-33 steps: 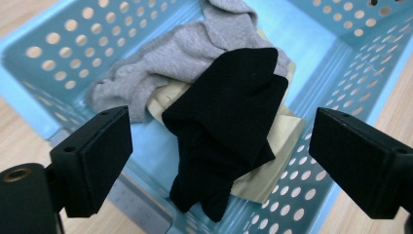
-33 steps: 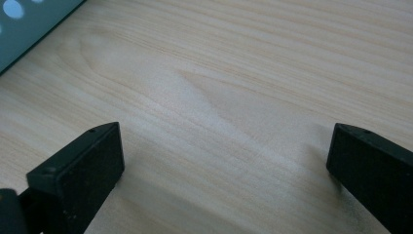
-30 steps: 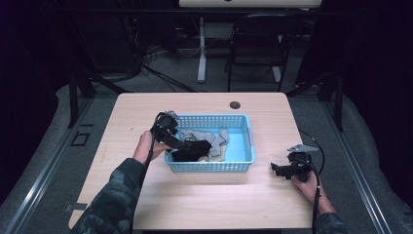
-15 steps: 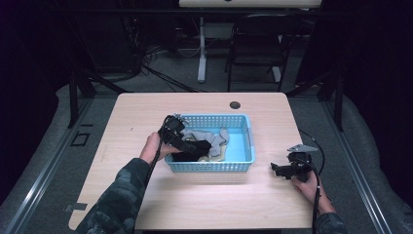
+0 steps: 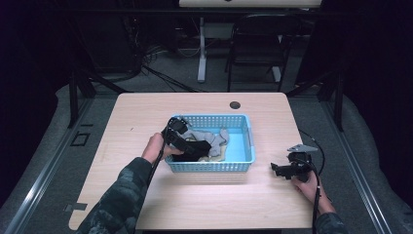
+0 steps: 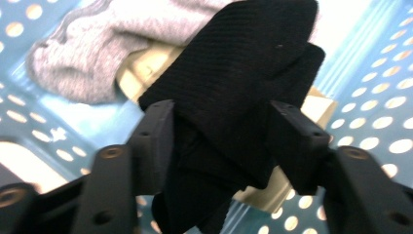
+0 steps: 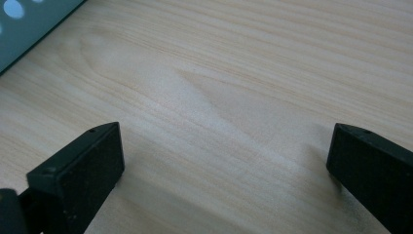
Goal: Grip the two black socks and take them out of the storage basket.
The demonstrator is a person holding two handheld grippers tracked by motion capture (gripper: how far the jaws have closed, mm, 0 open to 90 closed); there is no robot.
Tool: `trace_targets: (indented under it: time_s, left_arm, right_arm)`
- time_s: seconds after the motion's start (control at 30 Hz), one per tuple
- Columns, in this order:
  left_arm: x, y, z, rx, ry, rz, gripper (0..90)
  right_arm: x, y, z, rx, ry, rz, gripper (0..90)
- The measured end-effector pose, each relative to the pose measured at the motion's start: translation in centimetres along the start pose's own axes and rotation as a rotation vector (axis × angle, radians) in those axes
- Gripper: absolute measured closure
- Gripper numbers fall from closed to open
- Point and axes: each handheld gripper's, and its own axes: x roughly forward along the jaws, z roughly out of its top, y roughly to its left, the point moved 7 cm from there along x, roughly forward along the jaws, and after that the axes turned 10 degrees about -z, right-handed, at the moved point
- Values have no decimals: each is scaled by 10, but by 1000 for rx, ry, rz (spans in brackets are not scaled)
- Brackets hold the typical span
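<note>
A light blue plastic basket (image 5: 248, 141) stands at the middle of the wooden table (image 5: 146, 117). Inside lie a grey sock (image 5: 210, 136), a cream sock (image 5: 217, 154) and a black sock (image 5: 189, 157). My left gripper (image 5: 196, 146) reaches over the basket's left wall. In the left gripper view its jaws (image 6: 221, 131) press on both sides of the black ribbed sock (image 6: 243, 73), with the grey sock (image 6: 97, 58) and the cream sock (image 6: 141, 66) beneath. My right gripper (image 5: 276, 169) rests right of the basket, open, with bare wood between its jaws (image 7: 224, 156).
A round dark grommet (image 5: 235, 105) sits near the table's far edge. A corner of the basket (image 7: 29, 24) shows at the upper left of the right gripper view. Chairs and cables stand on the dark floor beyond the table.
My left gripper has moved right, deeper into the basket, and closed on the black sock. The right gripper has stayed in place.
</note>
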Motion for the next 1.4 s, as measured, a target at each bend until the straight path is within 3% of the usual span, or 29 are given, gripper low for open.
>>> trace_targets:
  time_s: [0.03,0.13,0.3,0.47,0.83,1.1,1.2,1.4]
  left_arm:
    - [0,1,-1,-7,4,7,480]
    - [0,2,-2,-21,13,26,617]
    - [4,2,-5,-19,16,25,762]
    - [-1,0,-1,-3,-19,35,823]
    - [-35,-7,6,28,-145,10,839]
    - [-59,-14,16,48,-186,11,839]
    - [-56,-14,16,48,-163,7,838]
    - [-32,-14,13,33,-112,-17,836]
  right_arm:
    - [0,0,0,0,0,-1,0]
    - [0,0,0,0,0,0,0]
    - [0,0,0,-1,0,1,0]
    - [0,0,0,-1,0,0,0]
    - [0,0,0,-2,1,3,0]
    - [0,0,0,-2,1,3,0]
    - [0,0,0,-2,1,3,0]
    - [0,0,0,-1,0,0,0]
